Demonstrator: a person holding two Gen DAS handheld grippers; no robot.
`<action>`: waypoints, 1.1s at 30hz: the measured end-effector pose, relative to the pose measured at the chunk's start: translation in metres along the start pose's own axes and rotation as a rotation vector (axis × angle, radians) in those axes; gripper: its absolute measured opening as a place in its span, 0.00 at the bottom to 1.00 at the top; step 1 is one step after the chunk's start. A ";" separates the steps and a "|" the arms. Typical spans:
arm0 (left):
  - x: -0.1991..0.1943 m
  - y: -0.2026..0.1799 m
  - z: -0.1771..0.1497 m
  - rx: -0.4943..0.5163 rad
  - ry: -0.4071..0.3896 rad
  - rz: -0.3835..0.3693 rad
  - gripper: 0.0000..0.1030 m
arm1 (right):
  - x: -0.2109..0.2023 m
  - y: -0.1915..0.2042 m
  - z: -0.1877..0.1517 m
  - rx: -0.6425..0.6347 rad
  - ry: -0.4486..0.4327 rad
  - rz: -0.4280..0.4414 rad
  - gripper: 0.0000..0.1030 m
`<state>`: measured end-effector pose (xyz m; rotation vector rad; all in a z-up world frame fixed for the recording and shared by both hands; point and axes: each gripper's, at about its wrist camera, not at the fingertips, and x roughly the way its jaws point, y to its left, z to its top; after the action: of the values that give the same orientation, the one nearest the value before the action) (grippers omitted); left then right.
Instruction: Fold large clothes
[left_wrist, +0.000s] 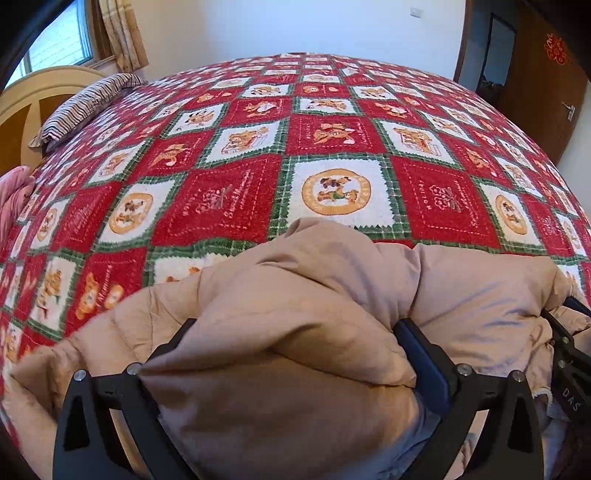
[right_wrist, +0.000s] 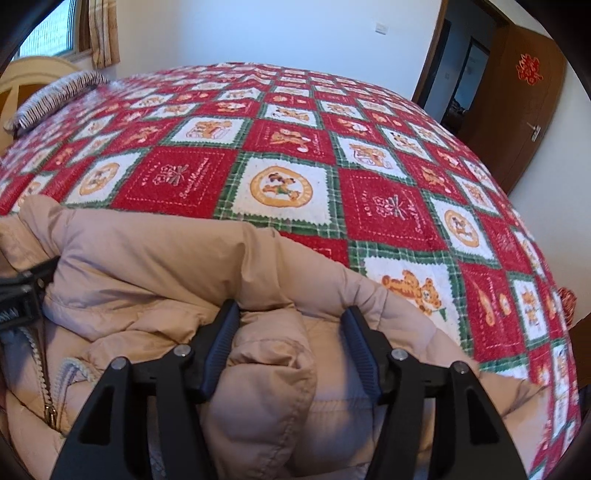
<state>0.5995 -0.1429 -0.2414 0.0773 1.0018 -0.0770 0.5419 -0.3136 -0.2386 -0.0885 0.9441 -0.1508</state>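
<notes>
Gripping puffy jacket (left_wrist: 295, 295) — bedspread (left_wrist: 332, 129) beneath

both grippers (left_wrist: 295, 332) (right_wrist: 291, 314) angled downward, jaws apart

You're working over a bed (left_wrist: 332, 122) covered edge to edge by a red, white and green checked blanket (right_wrist: 295, 155) with bear motifs. A beige puffer jacket (left_wrist: 295, 295) lies bunched on its near edge, zipper (right_wrist: 40, 369) showing on your right camera's left side. A striped pillow (left_wrist: 88, 103) rests at the far left corner by the headboard (left_wrist: 22, 110); something pink (left_wrist: 11, 199) sits at the left edge.
</notes>
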 end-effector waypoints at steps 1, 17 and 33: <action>-0.010 0.002 0.002 0.003 -0.008 0.008 0.99 | -0.002 -0.001 0.003 -0.007 0.009 0.004 0.62; -0.141 0.078 -0.149 0.058 -0.080 -0.060 0.99 | -0.118 -0.045 -0.111 0.089 -0.010 0.150 0.73; -0.190 0.148 -0.303 -0.082 -0.036 -0.059 0.99 | -0.196 -0.077 -0.255 0.157 0.001 0.120 0.81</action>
<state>0.2584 0.0406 -0.2400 -0.0286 0.9703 -0.0913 0.2144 -0.3586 -0.2198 0.1127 0.9329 -0.1135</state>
